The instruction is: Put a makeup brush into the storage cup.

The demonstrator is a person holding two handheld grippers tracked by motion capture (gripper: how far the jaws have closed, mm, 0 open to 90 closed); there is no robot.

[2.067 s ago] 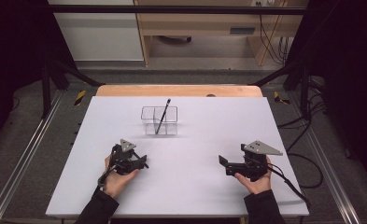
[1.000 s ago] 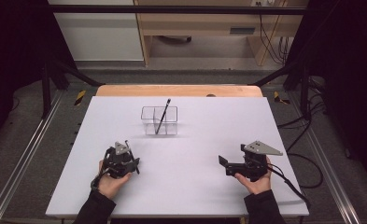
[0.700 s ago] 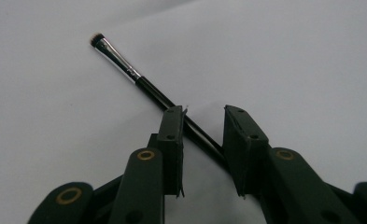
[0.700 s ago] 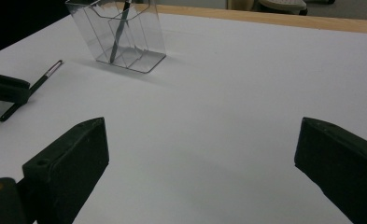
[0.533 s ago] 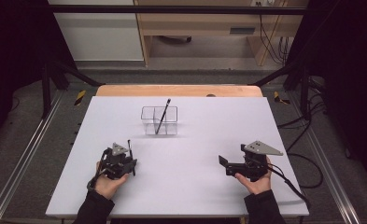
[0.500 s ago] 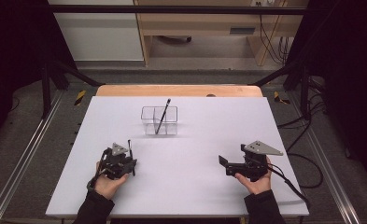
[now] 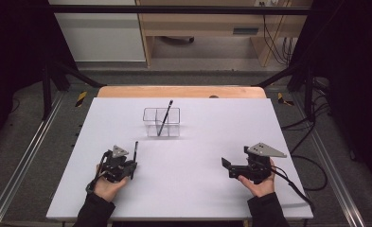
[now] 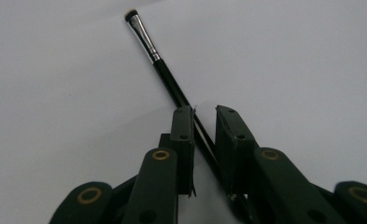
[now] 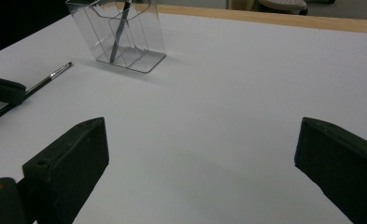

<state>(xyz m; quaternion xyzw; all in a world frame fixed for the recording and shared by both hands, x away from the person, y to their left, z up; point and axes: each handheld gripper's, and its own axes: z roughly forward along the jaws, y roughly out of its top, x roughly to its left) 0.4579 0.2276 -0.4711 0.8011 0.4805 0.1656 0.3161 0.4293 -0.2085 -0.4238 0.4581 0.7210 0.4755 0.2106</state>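
Observation:
A thin black makeup brush (image 7: 135, 150) lies on the white table (image 7: 198, 142), bristles pointing away from me. My left gripper (image 7: 132, 166) sits low over its handle. In the left gripper view the handle (image 8: 172, 86) runs slantwise between the two pads of the left gripper (image 8: 204, 114), touching both. The jaws have just been closing on it. At the front right my right gripper (image 7: 225, 165) rests with its jaws wide apart, and the right gripper view shows the right gripper (image 9: 200, 140) with bare table between the jaws. A second brush (image 7: 164, 117) leans in the clear holder (image 7: 150, 124).
The clear divided holder (image 9: 139, 51) stands at the table's middle back. A wooden strip (image 7: 181, 91) borders the far edge. Metal rails (image 7: 22, 156) run along both sides, and cables trail off to the right.
The left gripper has turned from pointing right to pointing away and has settled over the brush, its jaws narrowing. The right hand has kept still.

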